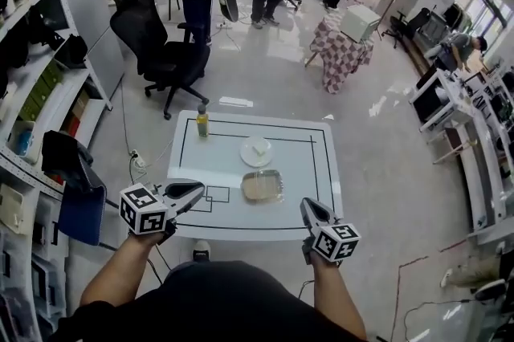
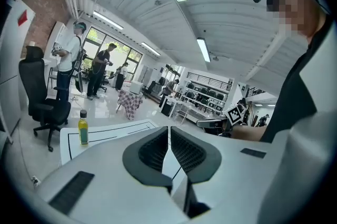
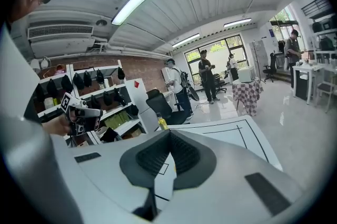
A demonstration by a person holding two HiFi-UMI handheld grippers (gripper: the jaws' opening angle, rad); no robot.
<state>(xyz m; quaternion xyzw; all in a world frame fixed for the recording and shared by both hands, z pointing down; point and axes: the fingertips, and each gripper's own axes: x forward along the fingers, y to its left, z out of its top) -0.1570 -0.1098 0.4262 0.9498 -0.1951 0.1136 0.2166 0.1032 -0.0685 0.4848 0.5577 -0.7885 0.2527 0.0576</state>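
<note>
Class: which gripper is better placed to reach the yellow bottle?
Left, probably: the left gripper hovers by the left half of the table, where the bottle stands; the right gripper is farther, near-right.

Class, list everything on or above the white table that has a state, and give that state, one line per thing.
left claw: shut, nothing in it.
right claw: shut, nothing in it.
bottle: upright, cap on, part full of yellow liquid.
plate: lying flat, something pale on it.
tray: lying flat, tan contents inside.
</note>
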